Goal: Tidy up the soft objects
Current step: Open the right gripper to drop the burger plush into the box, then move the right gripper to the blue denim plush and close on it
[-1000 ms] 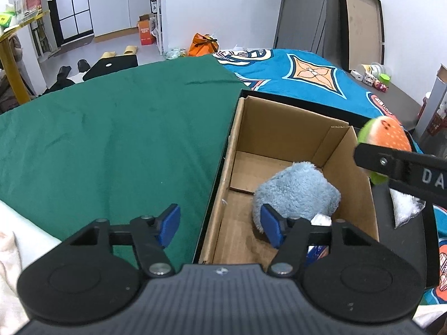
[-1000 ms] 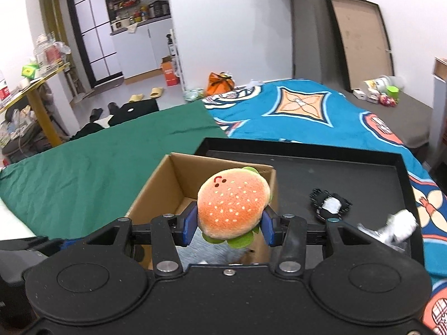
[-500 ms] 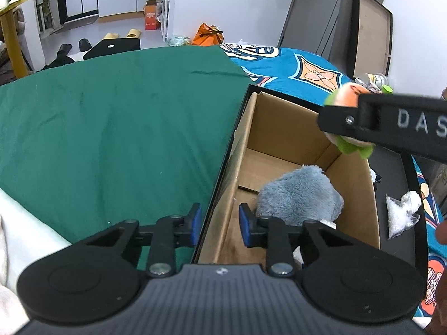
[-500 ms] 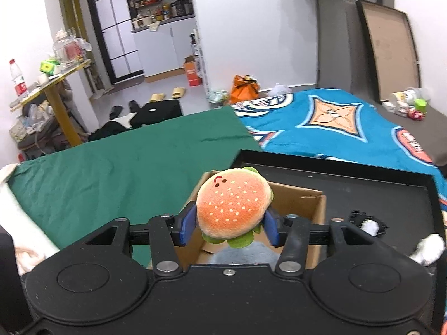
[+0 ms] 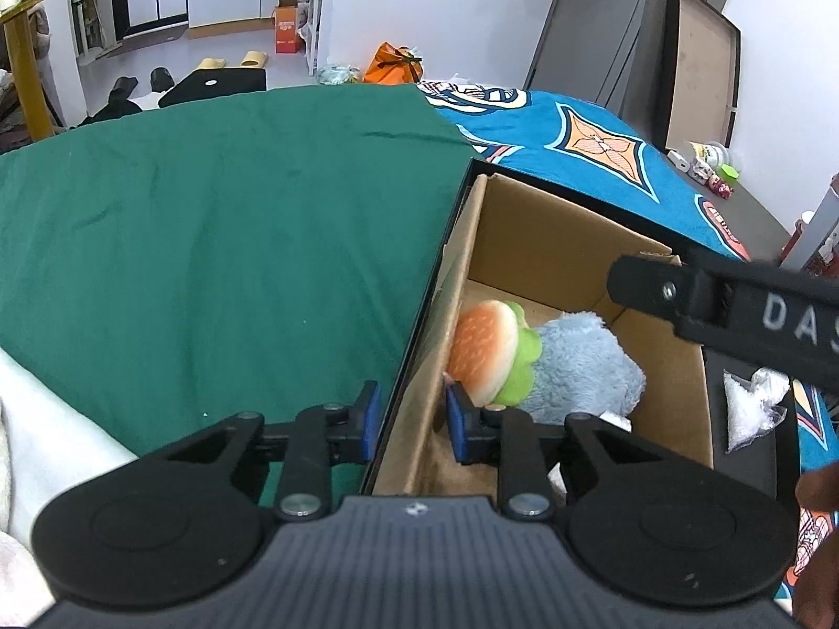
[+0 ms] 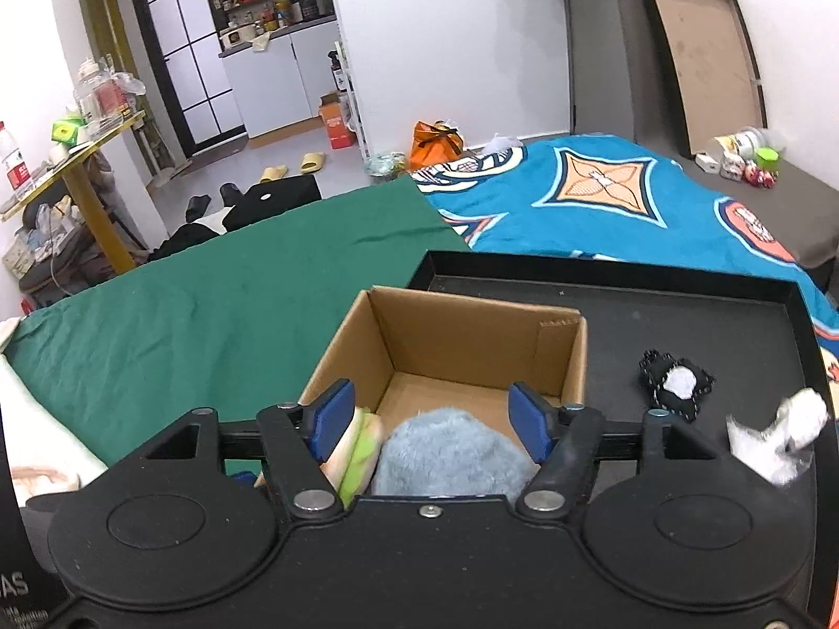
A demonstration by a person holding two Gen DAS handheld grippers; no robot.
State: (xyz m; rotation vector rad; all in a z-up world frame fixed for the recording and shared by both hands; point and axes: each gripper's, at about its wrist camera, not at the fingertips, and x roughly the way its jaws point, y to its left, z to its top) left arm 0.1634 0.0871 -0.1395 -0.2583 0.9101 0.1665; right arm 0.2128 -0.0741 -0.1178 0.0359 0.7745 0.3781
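A cardboard box [image 5: 550, 257] stands in a black tray [image 6: 681, 304] on the bed. Inside it lie a blue-grey plush [image 5: 582, 372] and a burger plush [image 5: 487, 346], the burger leaning on the box's left wall. Both show in the right wrist view, the burger plush [image 6: 359, 453] left of the blue-grey plush [image 6: 451, 456]. My left gripper [image 5: 409, 422] straddles the box's left wall [image 5: 414, 419], its jaws narrowed around it. My right gripper [image 6: 430, 419] is open and empty above the box [image 6: 472, 330]; its arm [image 5: 734, 309] crosses the left wrist view.
In the tray right of the box lie a black-and-white soft item [image 6: 676, 380] and a white crinkled bag [image 6: 786, 432], which also shows in the left wrist view [image 5: 755, 401]. A green cloth [image 5: 210, 236] and a blue patterned blanket [image 6: 603, 199] cover the bed.
My right gripper opened and let go of the burger plush, which now lies in the box beside the blue-grey plush. My left gripper stayed around the box's left wall.
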